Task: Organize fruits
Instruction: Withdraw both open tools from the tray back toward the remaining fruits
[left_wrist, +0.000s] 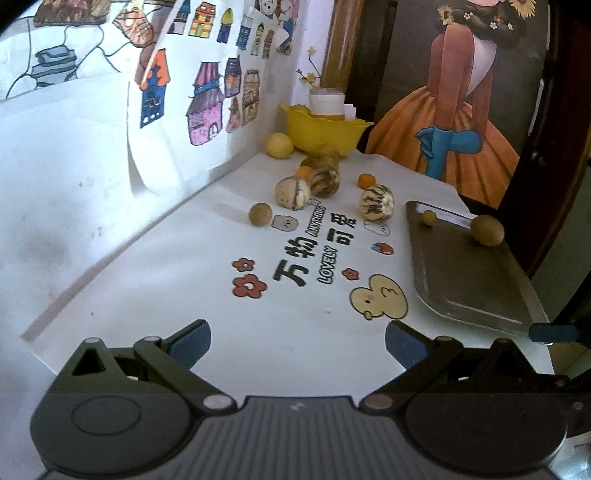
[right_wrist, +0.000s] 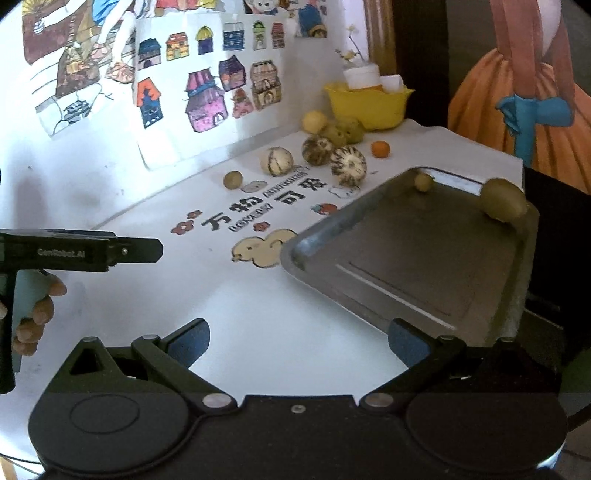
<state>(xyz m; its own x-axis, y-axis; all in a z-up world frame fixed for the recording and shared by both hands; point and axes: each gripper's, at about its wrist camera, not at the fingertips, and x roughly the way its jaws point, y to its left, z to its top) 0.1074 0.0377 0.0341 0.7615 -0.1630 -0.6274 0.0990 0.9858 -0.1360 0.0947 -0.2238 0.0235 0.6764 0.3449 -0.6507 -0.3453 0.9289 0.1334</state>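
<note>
Hovering above white table (left_wrist: 184, 288), left gripper (left_wrist: 297, 341) spread wide, holding nothing. Left wrist view: loose fruits clustered far ahead near yellow bowl (left_wrist: 325, 133); striped melon (left_wrist: 376, 203) just left of metal tray (left_wrist: 465, 277); green fruit (left_wrist: 487, 229) and small one (left_wrist: 429, 218) in tray's far end.

Right wrist view: right gripper (right_wrist: 299, 341) also spread, empty, over tray's (right_wrist: 424, 273) near-left corner. Green fruit (right_wrist: 504, 201) in tray's far right corner. Left gripper (right_wrist: 133, 253) at left edge, hand (right_wrist: 35, 314) on handle.

White tabletop (left_wrist: 155, 295) printed with red flowers, a cartoon duck (left_wrist: 378, 297) and Chinese lettering | children's drawings of colourful houses (left_wrist: 207, 99) taped to the wall behind | painting of a figure in an orange dress (left_wrist: 458, 140) standing at the right
</note>
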